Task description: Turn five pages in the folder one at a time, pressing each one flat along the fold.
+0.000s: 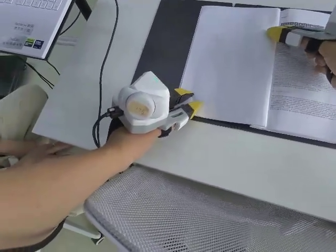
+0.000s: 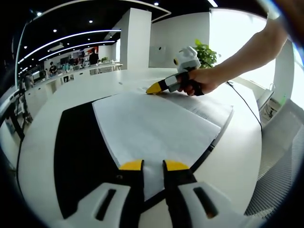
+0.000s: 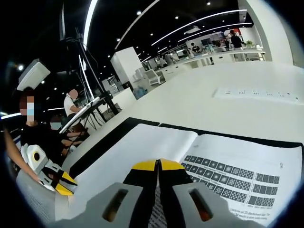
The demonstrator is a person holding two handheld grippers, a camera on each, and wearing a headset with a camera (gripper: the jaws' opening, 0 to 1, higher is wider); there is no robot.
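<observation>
Folder (image 1: 163, 47): black, lying open and flat on the white table (image 1: 236, 157); its dark cover shows to the left of the pages in the left gripper view (image 2: 78, 152) and the right gripper view (image 3: 102, 142).
Blank page (image 1: 231, 63): the left-hand leaf, lying flat, unprinted side up (image 2: 152, 128) (image 3: 137, 142).
Printed page (image 1: 304, 89): the right-hand leaf, carrying text lines and a grid of small dark figures (image 3: 237, 175).
Fold (image 1: 273, 73): the crease between the two leaves.
Left gripper (image 1: 188, 101): at the near left corner of the blank page; its yellow tips (image 2: 154, 165) stand a narrow gap apart, with paper visible between them. Whether they pinch the sheet cannot be told. It is also seen from across the table (image 3: 65, 184).
Right gripper (image 1: 274, 33): tips closed together with nothing between them (image 3: 156, 166), set on the far end of the fold (image 2: 154, 88).
Laptop (image 1: 31, 21): at the far left corner, well apart from the folder.
Cable (image 1: 107, 52): black, running across the table to the left gripper.
Mesh chair (image 1: 210, 215): just beside the table's near edge.
</observation>
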